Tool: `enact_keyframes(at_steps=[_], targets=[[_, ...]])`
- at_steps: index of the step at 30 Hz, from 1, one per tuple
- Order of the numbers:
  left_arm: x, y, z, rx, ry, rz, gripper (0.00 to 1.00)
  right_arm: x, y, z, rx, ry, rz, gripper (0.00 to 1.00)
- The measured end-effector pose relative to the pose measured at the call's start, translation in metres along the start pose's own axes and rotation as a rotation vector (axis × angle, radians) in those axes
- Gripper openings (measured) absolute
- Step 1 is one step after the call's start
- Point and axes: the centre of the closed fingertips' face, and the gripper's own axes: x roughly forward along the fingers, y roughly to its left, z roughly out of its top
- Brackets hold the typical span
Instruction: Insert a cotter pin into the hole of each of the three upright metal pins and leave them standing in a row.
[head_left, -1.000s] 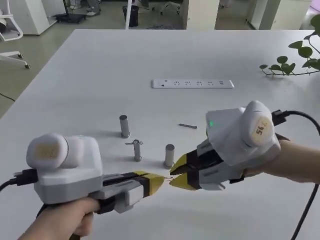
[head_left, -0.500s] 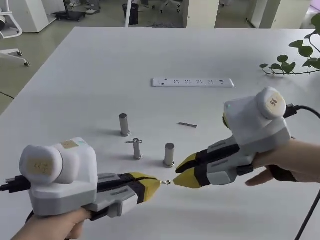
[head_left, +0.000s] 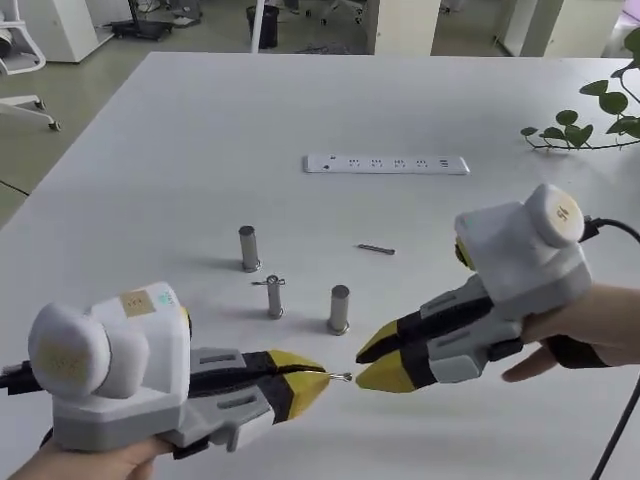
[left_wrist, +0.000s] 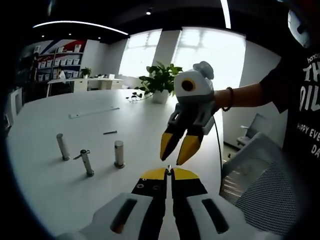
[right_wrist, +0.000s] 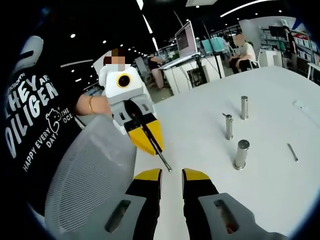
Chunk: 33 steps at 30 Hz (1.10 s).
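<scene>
R gripper (head_left: 362, 366) backed off from L gripper (head_left: 322, 375), fingers (head_left: 390, 377) apart; L fingers (head_left: 298, 365) pinch cotter pin (head_left: 338, 377); 3 pins (head_left: 274, 299) upright on tabletop (head_left: 200, 130).

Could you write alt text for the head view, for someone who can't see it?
Over a white table, the left gripper, jaws shut, holds a cotter pin toward the open right gripper. Behind stand three upright metal pins, the middle one already pinned; a loose cotter pin and a power strip lie farther back.

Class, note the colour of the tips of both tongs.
Yellow, on the left tongs and right tongs alike; the head view shows it best.
</scene>
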Motion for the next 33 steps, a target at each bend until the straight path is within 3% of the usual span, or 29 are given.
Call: enact_keyframes(at_steps=[10,18,27,33], targets=[[0.0,-0.012,0.003,0.021,-0.012,-0.063,0.0,0.004,0.015,-0.006,-0.036,0.025,0.072,0.1],[0.002,-0.021,0.005,0.019,-0.02,-0.1,0.0,0.004,0.02,-0.005,-0.067,0.025,0.097,0.05],[0.003,-0.026,0.007,0.047,-0.023,-0.119,0.0,0.002,0.022,-0.007,-0.117,0.041,0.129,0.0],[0.003,-0.026,0.007,0.056,-0.023,-0.115,0.01,0.001,0.021,-0.007,-0.153,0.069,0.121,0.0]])
